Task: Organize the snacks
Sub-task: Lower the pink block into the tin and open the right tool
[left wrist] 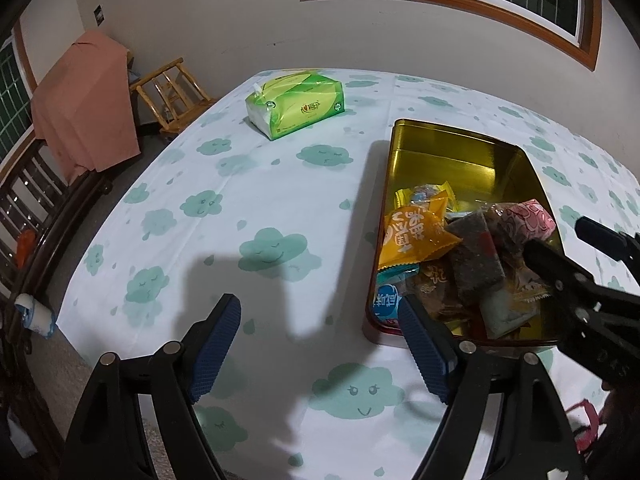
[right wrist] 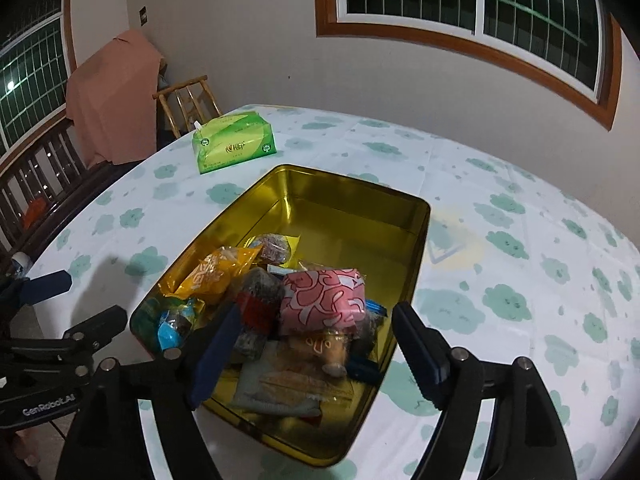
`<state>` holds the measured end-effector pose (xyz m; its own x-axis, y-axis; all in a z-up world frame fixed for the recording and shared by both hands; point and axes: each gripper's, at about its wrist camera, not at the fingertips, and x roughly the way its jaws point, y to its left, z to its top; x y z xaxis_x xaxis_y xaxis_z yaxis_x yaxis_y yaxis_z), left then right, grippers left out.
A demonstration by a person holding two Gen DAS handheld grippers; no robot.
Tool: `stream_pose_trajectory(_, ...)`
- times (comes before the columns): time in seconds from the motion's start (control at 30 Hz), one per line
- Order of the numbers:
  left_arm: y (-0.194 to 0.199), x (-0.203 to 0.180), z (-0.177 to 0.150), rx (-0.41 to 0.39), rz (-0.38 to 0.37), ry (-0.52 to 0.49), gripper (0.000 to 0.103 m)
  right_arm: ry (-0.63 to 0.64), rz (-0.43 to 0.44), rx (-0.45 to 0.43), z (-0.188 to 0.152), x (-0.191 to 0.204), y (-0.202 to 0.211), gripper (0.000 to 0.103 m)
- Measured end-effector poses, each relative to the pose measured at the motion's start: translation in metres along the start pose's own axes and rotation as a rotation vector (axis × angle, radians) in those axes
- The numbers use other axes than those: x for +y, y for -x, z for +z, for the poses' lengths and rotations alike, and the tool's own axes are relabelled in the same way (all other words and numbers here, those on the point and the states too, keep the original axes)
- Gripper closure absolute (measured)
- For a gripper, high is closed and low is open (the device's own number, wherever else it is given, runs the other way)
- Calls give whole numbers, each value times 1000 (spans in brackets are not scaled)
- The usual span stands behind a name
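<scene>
At the centre of the right wrist view, a rectangular gold tin (right wrist: pixel 404 216) with rounded corners and glossy, reflective inner walls is set on the desk (right wrist: pixel 500 280), which is covered by a smooth white cloth printed with pale green cloud faces. The near half of the tin is filled with a loose heap of crinkled snack packets: an orange foil packet (right wrist: pixel 212 276) at the left, a soft pink patterned packet (right wrist: pixel 324 298) on top, and a flat clear wrapper (right wrist: pixel 296 388) nearest the lens; the far half shows bare metal. The right claw (right wrist: pixel 308 356) is held wide open above the near end of the tin, its ribbed blue pads gripping nothing. In the left wrist view, the left claw (left wrist: pixel 320 348) is likewise spread wide and empty over the cloth, just left of the tin (left wrist: pixel 440 140), whose outer wall shows red at the near corner. A green plastic tissue pack (left wrist: pixel 298 102), block-shaped and shiny, lies in the upper middle of that frame, well apart from the tin. A slatted wooden chair (left wrist: pixel 172 92) is seen at the upper left.
</scene>
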<state>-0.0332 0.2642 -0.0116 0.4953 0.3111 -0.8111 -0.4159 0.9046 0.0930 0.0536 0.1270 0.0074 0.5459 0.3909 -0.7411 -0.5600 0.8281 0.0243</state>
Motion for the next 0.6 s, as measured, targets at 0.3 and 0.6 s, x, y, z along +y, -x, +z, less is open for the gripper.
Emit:
stream_pose_trajectory(0.3, 2, -6, -1, 1, -2, -4, 24, 3, -17, 1, -15, 2, 24, 23)
stream_pose_trajectory(0.6, 8, -13, -3, 0, 2, -13, 24, 0, -43, 25, -30, 3, 33, 23)
